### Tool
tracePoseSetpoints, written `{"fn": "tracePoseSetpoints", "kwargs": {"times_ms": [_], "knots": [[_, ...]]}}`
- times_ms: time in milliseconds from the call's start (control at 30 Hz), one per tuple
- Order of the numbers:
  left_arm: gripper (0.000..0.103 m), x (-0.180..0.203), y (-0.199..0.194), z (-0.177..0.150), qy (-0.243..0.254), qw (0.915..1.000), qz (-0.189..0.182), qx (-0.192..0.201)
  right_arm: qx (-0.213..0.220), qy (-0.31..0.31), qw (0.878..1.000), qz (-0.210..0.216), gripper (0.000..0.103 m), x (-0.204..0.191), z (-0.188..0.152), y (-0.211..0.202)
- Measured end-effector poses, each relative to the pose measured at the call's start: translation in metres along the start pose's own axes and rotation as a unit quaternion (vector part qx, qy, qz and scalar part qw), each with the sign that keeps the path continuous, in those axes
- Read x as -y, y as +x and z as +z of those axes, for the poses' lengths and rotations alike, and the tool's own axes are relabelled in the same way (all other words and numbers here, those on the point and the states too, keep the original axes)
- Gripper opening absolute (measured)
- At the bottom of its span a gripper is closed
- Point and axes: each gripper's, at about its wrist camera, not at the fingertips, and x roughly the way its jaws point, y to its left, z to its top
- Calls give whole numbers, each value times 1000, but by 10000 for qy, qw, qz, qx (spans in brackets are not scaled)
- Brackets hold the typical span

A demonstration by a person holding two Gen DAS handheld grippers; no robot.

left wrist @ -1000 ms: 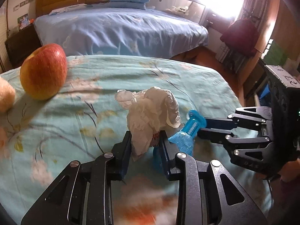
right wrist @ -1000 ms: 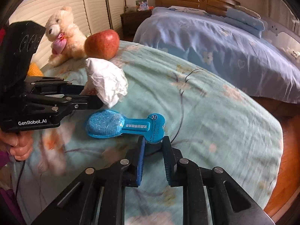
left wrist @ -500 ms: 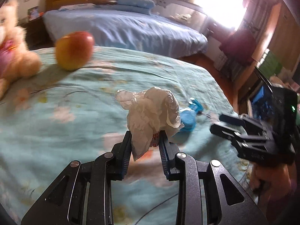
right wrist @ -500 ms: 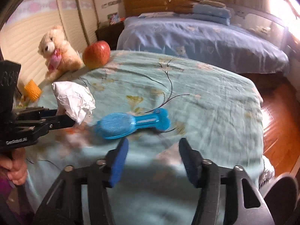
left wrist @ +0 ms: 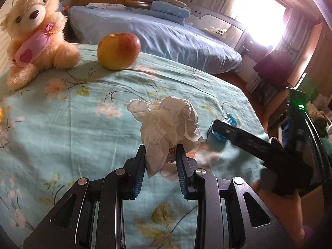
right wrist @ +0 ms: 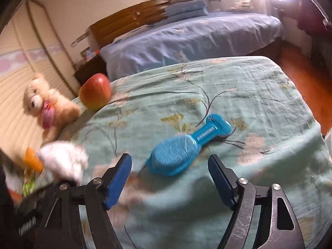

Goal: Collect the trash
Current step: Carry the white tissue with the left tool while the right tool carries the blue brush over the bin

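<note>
A crumpled white paper wad [left wrist: 168, 128] is clamped between the blue pads of my left gripper [left wrist: 159, 159], held just above the teal floral bedspread [left wrist: 72, 124]. In the right wrist view the same wad [right wrist: 64, 159] shows blurred at the lower left. My right gripper [right wrist: 170, 170] is opening, its jaws wide apart with nothing pressed between them. A blue plastic brush [right wrist: 186, 145] lies flat on the bedspread [right wrist: 249, 95] just beyond its fingertips. From the left wrist view, one finger of the right gripper [left wrist: 249, 139] covers most of the brush [left wrist: 224, 128].
A red-yellow apple [left wrist: 118, 50] and a cream teddy bear [left wrist: 33, 33] sit at the far left of the bedspread. An orange object [right wrist: 33, 159] lies near the bear. A bed with blue sheets [left wrist: 166, 35] stands behind. Wooden floor [right wrist: 300, 70] lies past the right edge.
My right gripper let go of the blue brush's handle, opened wide and rolled back. The left gripper carried the paper wad leftward, bringing the bear into view.
</note>
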Motion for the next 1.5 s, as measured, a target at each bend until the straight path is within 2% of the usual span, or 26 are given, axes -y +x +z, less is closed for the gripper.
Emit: {"fn": "tracePoseSetpoints", "kwargs": {"times_ms": [133, 167, 200, 467, 633, 1033, 1500], "knots": [[27, 1, -3, -1, 13, 10000, -3, 21, -55, -221, 9995, -241, 75, -5, 1, 12], [27, 1, -4, -2, 9, 10000, -15, 22, -70, -308, 9992, -254, 59, -5, 2, 11], [27, 3, -4, -2, 14, 10000, -27, 19, -105, -350, 9991, -233, 53, -3, 1, 11], [27, 33, 7, -8, 228, 9994, -236, -122, 10, -310, 9989, 349, 53, 27, -10, -28], [27, 62, 10, -16, 442, 9979, -429, -209, 127, -281, 9985, 442, 53, 44, -19, -55], [27, 132, 20, -34, 933, 9915, -801, -424, 508, 78, 9985, 195, 53, 104, -39, -114], [27, 198, 20, -46, 1521, 9818, -1022, -507, 809, 391, 9959, -66, 53, 150, -58, -154]]}}
